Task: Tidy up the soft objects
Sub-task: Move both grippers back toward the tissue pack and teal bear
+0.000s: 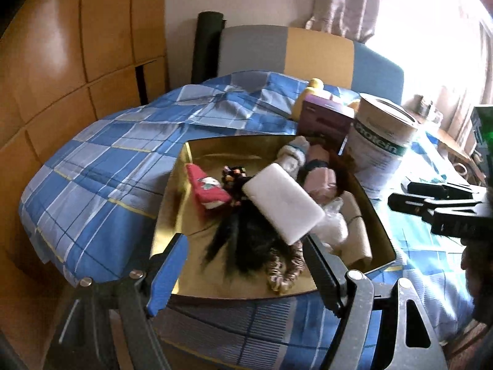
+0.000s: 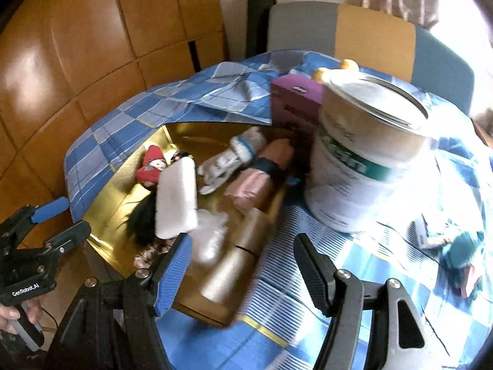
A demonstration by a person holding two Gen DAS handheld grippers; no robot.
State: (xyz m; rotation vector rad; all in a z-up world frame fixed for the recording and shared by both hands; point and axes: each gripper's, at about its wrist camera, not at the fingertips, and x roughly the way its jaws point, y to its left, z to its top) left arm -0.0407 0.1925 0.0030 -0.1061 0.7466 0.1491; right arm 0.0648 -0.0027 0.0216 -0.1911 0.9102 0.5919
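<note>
Gold tray point(image 1: 172, 215) on the blue checked bedspread point(image 1: 107, 160) holds the soft stuff: white foam block point(image 1: 282, 202) in the middle, red sock point(image 1: 208, 189) at its 9 o'clock, black wig point(image 1: 243, 243) at 7, pink roll point(image 1: 320, 178) at 2, white socks point(image 1: 292, 154) at 12. Left gripper point(image 1: 243, 265) hangs over the tray's near edge, jaws apart, nothing gripped; foam block sits at its 12 o'clock. Right gripper point(image 2: 243, 262) also spread and empty, tan roll point(image 2: 237, 259) between its fingers but untouched, foam block at 10 o'clock. Protein tub point(image 2: 366, 160) at its 1 o'clock, outside the tray.
</note>
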